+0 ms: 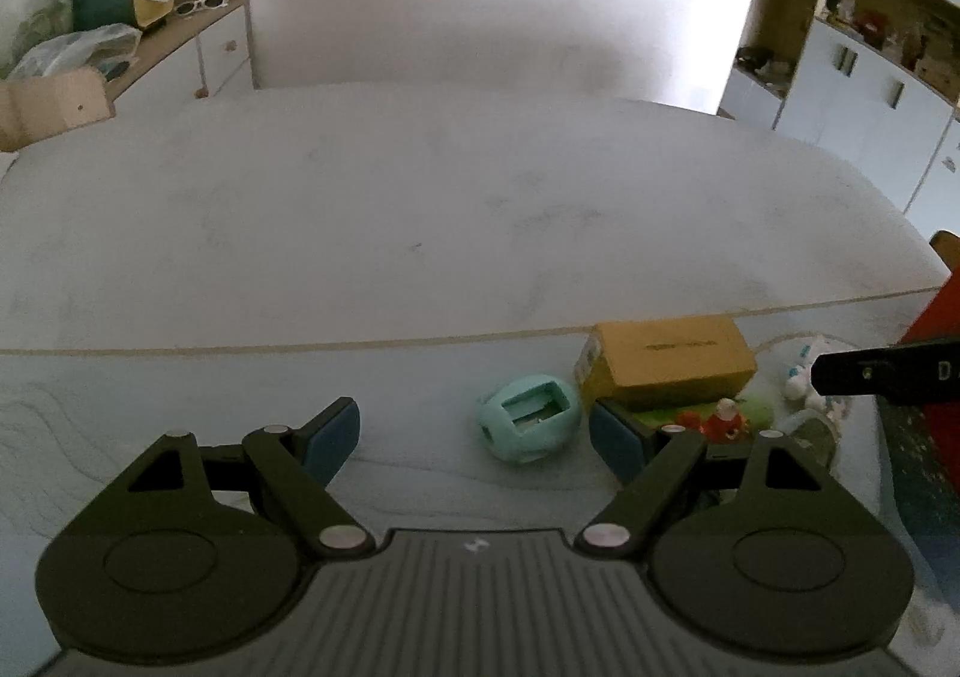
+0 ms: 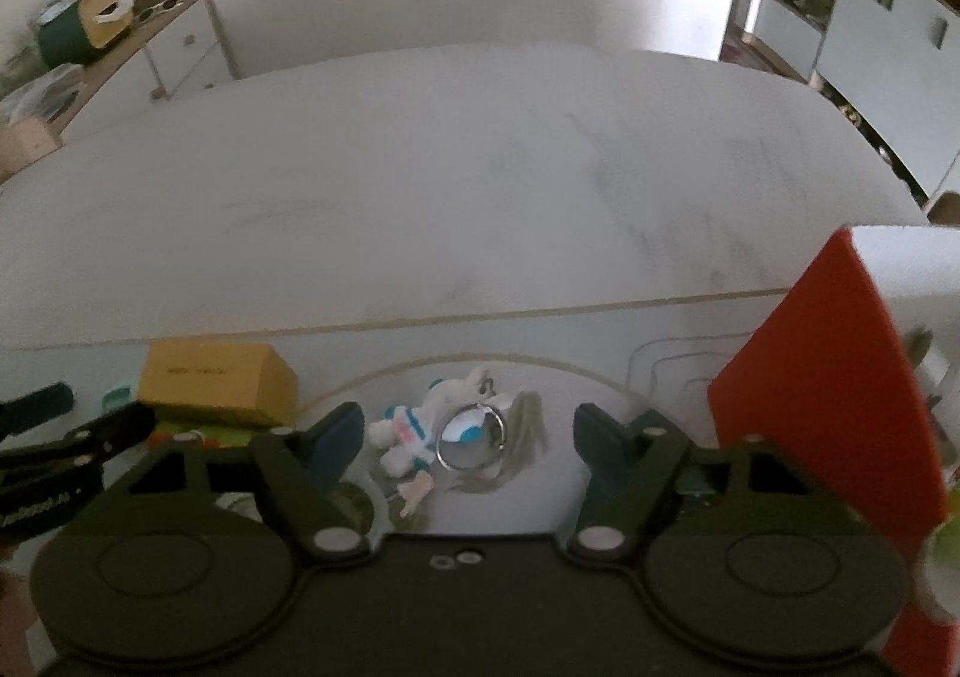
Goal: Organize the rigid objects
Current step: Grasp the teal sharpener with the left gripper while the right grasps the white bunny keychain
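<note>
Left wrist view: the left gripper [image 1: 474, 440] has its fingers spread wide with nothing between them. Just beyond lies a mint case [image 1: 528, 418], rounded, with a rectangular opening facing up. Right of it sits a tan box [image 1: 672, 362], and a red figurine [image 1: 726, 418] near that is partly hidden by the right finger.

Right wrist view: the right gripper [image 2: 468, 437] is wide apart and empty over a white astronaut keychain [image 2: 414, 434] with a metal ring [image 2: 471, 435], blurred. A red panel [image 2: 840, 395] is cut off at the right.
</note>
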{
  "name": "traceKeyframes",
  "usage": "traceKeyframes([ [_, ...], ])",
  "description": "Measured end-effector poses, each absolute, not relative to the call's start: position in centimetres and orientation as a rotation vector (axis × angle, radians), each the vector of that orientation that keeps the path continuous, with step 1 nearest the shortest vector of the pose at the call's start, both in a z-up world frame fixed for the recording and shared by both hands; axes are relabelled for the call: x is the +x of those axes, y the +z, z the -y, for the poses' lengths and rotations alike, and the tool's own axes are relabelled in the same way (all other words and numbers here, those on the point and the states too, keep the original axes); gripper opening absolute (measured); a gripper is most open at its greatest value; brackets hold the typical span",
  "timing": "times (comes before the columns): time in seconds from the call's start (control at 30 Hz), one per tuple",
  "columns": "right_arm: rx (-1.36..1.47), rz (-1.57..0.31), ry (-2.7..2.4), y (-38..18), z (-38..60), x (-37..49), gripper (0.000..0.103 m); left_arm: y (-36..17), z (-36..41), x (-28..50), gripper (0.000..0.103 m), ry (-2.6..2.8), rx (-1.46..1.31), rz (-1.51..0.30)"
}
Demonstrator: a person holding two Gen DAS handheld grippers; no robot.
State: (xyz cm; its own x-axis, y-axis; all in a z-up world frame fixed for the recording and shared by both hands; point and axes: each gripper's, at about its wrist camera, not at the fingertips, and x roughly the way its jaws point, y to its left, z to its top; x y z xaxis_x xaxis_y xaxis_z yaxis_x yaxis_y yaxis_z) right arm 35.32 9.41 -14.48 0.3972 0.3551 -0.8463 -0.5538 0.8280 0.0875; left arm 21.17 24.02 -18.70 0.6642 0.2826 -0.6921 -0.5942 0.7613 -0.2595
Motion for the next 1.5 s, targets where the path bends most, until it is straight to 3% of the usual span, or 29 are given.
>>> traceKeyframes([
  [0.3, -0.195, -1.028, 0.557, -15.3, -10.4, 35.2, 0.066, -19.1, -24.0, 21.5, 0.083, 0.532, -0.508, -0.663],
  [0.47, -0.226, -1.017, 0.557, -15.4, -11.0, 35.3, 0.062, -19.1, -23.9, 21.6, 0.075, 0.522, -0.496, -0.657],
  [0.67, -0.266, -0.987, 0.57, -15.4, -11.5, 34.7, 0.046, -18.9, -23.8, 21.8, 0.057, 0.507, -0.495, -0.647],
  [0.7, -0.271, -0.984, 0.574, -15.5, -11.4, 34.7, 0.045, -18.9, -23.8, 21.7, 0.05, 0.51, -0.499, -0.644],
  [0.87, -0.269, -0.983, 0.58, -15.6, -11.3, 34.4, 0.044, -18.8, -23.7, 21.8, 0.033, 0.513, -0.495, -0.648],
  [1.5, -0.22, -0.939, 0.663, -11.0, -8.8, 33.0, 0.044, -17.7, -23.7, 20.6, 0.032, 0.496, -0.488, -0.674],
])
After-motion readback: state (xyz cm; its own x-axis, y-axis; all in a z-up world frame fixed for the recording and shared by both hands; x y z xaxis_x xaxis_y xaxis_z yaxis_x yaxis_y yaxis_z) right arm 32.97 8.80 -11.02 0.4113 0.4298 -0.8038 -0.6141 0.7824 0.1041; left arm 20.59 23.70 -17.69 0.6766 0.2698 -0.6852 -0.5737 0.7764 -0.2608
